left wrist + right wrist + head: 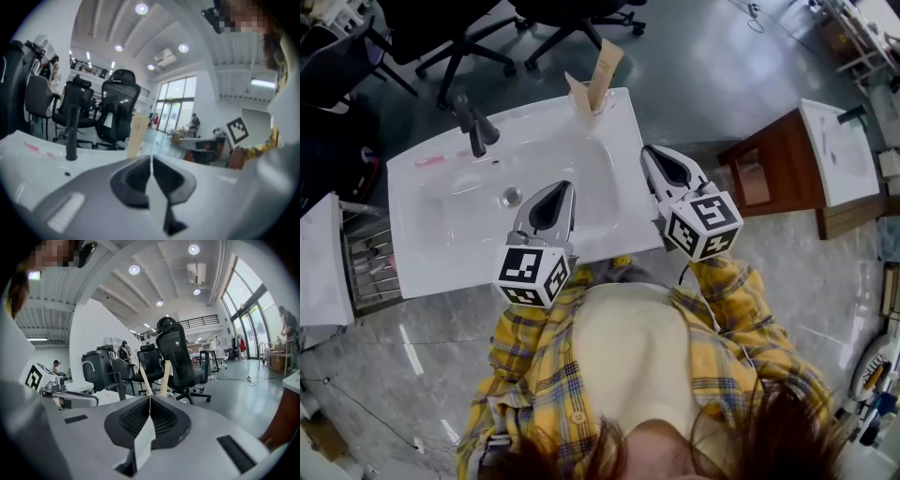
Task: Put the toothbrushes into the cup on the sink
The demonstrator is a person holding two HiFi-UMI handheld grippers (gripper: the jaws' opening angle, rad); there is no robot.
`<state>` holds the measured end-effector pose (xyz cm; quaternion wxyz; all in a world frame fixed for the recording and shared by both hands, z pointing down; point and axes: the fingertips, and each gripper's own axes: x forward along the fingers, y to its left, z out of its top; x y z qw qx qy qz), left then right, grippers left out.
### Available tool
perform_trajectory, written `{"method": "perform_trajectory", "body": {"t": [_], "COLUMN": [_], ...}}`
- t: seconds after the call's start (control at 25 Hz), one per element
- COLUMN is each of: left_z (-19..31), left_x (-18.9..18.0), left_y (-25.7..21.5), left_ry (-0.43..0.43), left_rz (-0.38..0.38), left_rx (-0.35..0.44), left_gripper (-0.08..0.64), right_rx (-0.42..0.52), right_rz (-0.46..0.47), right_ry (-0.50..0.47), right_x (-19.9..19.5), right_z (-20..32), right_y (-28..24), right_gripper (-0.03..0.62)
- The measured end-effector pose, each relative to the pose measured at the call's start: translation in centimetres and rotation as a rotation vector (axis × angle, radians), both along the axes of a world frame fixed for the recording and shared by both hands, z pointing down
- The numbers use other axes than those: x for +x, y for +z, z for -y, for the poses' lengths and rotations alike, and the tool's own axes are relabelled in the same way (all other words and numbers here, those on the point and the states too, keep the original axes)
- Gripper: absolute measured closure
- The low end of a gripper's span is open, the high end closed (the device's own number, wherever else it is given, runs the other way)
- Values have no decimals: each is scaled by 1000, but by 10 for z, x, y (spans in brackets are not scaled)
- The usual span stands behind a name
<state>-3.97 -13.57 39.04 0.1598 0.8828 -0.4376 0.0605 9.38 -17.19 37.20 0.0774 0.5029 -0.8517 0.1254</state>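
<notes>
Toothbrushes (606, 66) first: found two, tan and paper-wrapped, leaning apart in a small clear cup (592, 101) at the far rim of a white ceramic sink (422, 234), to the right of a black tap (476, 129). Noted a round metal drain (511, 197) in the bowl and a faint pink streak (429, 160) on the left ledge, too small to tell what.

Saw the left claw (562, 187) over the near half of the bowl, clenched tip to tip with nothing between the pads; read the same in the left gripper view. Saw the right claw (648, 150) at the sink's right edge, short of the cup and apart from it, likewise clenched and empty. In the right gripper view, found it pointed toward the two toothbrushes beyond its tips.

Made out a square-marker cube (534, 274) on each gripper, held close to a yellow plaid shirt (731, 319). Beyond the sink, picked out black office chairs (459, 42) on a grey floor (722, 56) — and, off to the right, a brown wooden cabinet (773, 164) carrying a second white washbasin (839, 150).
</notes>
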Motion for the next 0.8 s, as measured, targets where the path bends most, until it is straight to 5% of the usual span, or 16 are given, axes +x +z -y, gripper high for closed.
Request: {"method": "perform_trajectory", "body": {"t": [0.8], "left_z": [-6], "left_x": [0], "left_y": [-3], "left_ry": [16], "left_rz": [6], "left_rx": [3], "left_gripper": [546], "right_rx": [-59], "right_rz": [26], "right_ry": [33], "right_x": [-7], "right_z": [-23], "right_y": [7], "right_gripper": [578]}}
